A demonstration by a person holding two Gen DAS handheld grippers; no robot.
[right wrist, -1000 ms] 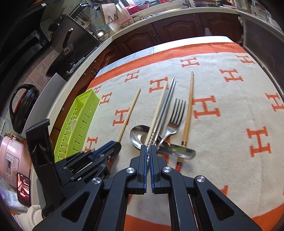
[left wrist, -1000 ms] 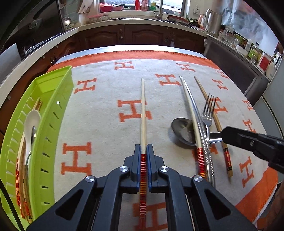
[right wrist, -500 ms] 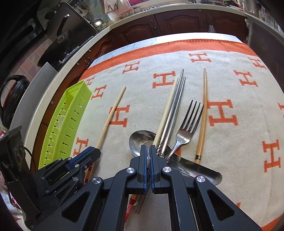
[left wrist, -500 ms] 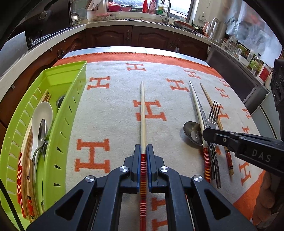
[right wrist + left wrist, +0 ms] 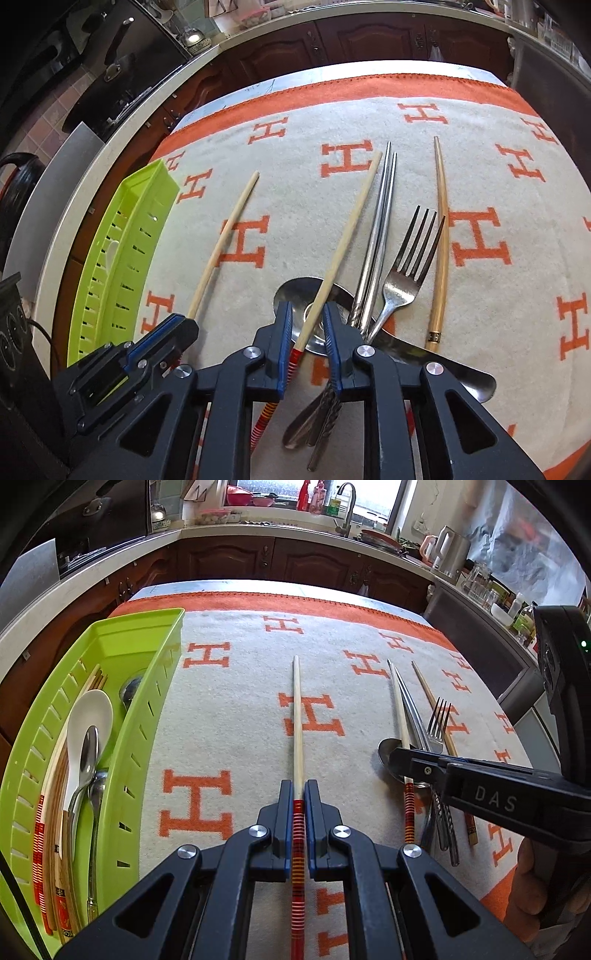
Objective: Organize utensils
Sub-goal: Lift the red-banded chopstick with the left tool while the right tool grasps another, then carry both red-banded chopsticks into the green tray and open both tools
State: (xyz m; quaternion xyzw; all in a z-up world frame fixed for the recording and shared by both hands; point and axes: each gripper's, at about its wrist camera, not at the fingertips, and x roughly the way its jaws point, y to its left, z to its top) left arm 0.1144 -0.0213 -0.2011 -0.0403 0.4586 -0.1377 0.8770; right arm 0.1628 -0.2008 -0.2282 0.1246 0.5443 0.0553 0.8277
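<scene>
Left wrist view, left claw (image 5: 299, 794): clamped tight on a pale chopstick (image 5: 296, 716) at its red-striped end; the tip runs out over the blanket (image 5: 229, 709) to the right of the green tray (image 5: 147, 716).
Left wrist view, tray: to the left of the held stick, already holding a white spoon (image 5: 90, 716), metal spoons and striped chopsticks.
Left wrist view, advice: I'd lift the stick level, swing it left over the tray wall, line it up with the tray's length and let go low.
Left wrist view, right claw (image 5: 397, 762): seen side-on, far right of the tray, over the pile; its gap can't be read here.
Right wrist view, right claw (image 5: 308, 321): jaws opening, straddling a second chopstick (image 5: 340, 251) without pressing it; that stick lies across the metal spoon (image 5: 303, 295).
Right wrist view, advice: I'd close only on the wooden stick, keeping clear of the spoon bowl and the metal chopsticks (image 5: 380, 229) just beside it.
Right wrist view, pile: fork (image 5: 406, 273) and thin brown chopstick (image 5: 441, 240) farther from the tray.
Hard to see: handle ends vanish under the claw body; tray contents are hidden behind its slotted wall here; table under the blanket barely shows.
</scene>
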